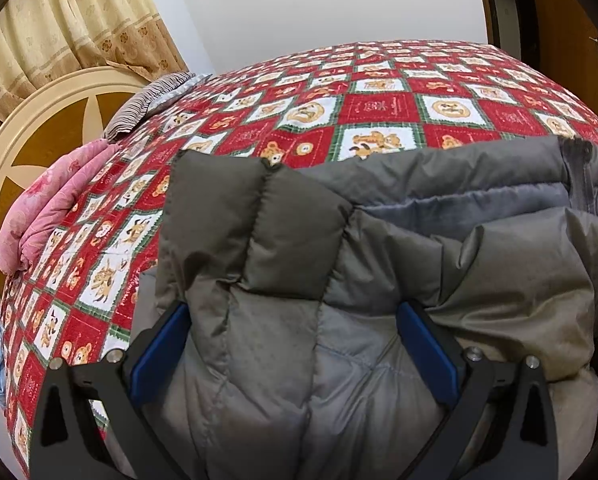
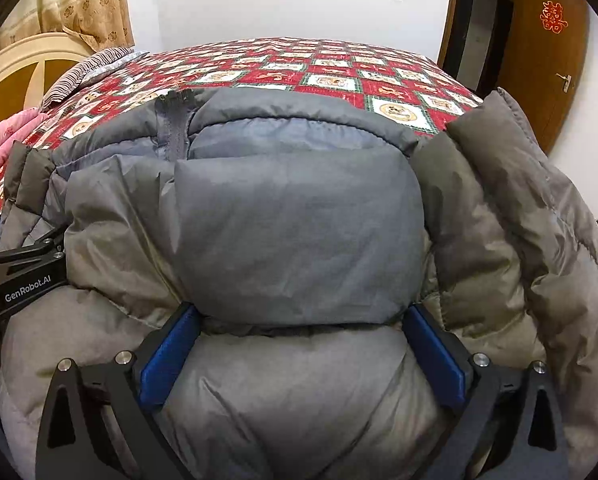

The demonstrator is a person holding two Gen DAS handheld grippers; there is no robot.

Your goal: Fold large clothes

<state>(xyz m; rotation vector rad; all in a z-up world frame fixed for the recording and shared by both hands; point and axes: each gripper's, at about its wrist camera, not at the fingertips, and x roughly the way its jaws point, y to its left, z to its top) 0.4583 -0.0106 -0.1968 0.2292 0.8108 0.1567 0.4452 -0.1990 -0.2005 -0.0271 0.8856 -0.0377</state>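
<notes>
Jacket (image 2: 299,240) — bed's near edge | 2 grippers: left gripper (image 1: 293,344), right gripper (image 2: 303,350) wide

A bed (image 1: 379,112) with a red patchwork cover fills the room, its cream round headboard (image 1: 39,152) beside beige curtains (image 1: 71,28). White wall (image 2: 279,0) behind; brown wooden door (image 2: 547,52) right.

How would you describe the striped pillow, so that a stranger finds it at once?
Start at the bed with the red checked quilt. At its far left corner, below the beige curtain, lies the striped pillow. Its thin dark and white stripes set it apart from the pink bedding beside it.
</notes>
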